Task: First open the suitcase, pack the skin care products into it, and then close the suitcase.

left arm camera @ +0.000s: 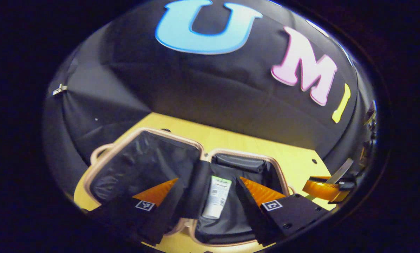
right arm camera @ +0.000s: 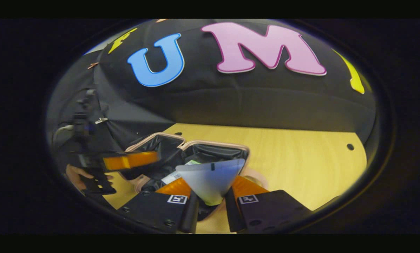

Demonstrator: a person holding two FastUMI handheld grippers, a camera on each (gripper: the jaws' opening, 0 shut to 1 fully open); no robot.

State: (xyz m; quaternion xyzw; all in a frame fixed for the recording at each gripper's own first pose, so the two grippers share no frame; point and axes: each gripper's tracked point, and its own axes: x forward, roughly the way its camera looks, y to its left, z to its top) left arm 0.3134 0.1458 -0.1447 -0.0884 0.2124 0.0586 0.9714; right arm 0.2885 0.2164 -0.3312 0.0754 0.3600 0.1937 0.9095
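The suitcase (left arm camera: 143, 165) lies open on the wooden table, both halves lined in black inside a pale pink rim. A white label (left arm camera: 217, 196) hangs in its right half. My left gripper (left arm camera: 208, 191) hovers open above the hinge with nothing between its fingers. In the right gripper view, my right gripper (right arm camera: 210, 198) is shut on a pale bluish-white skin care tube (right arm camera: 210, 177), whose flat wide end points forward over the suitcase (right arm camera: 210, 149). In the left gripper view, the right gripper (left arm camera: 324, 189) and its tube (left arm camera: 340, 170) sit just right of the case.
The yellow wooden table (right arm camera: 294, 165) stretches to the right of the suitcase, with small holes in it. The black cloth wall stands close behind. A hand (right arm camera: 74, 175) holds the left gripper (right arm camera: 131, 160) at the left of the right gripper view.
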